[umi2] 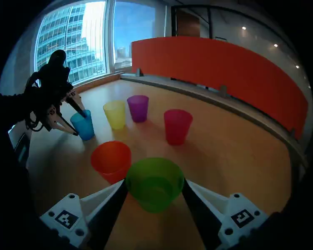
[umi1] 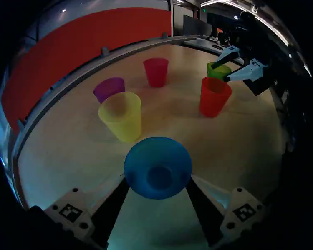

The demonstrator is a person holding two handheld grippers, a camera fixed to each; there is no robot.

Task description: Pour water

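Your left gripper (umi1: pixel 157 181) is clenched on the translucent blue plastic cup (umi1: pixel 157 164). The cup sits squarely between the jaws, a finger pressing each side, its mouth open toward the camera. Your right gripper (umi2: pixel 155 183) grasps the translucent green plastic cup (umi2: pixel 155 192) the same way. You cannot tell whether either cup holds water.

In the left gripper view, the translucent yellow plastic cup (umi1: pixel 121 116) stands nearest ahead of the blue one, with the translucent purple plastic cup (umi1: pixel 108 88) just behind it. The translucent pink plastic cup (umi1: pixel 156 73) is farther back. The translucent orange plastic cup (umi1: pixel 214 98) stands just beside the green one, between your two grippers.

You have six cups, one of each colour, on the pale wooden tabletop (umi1: pixel 177 125).
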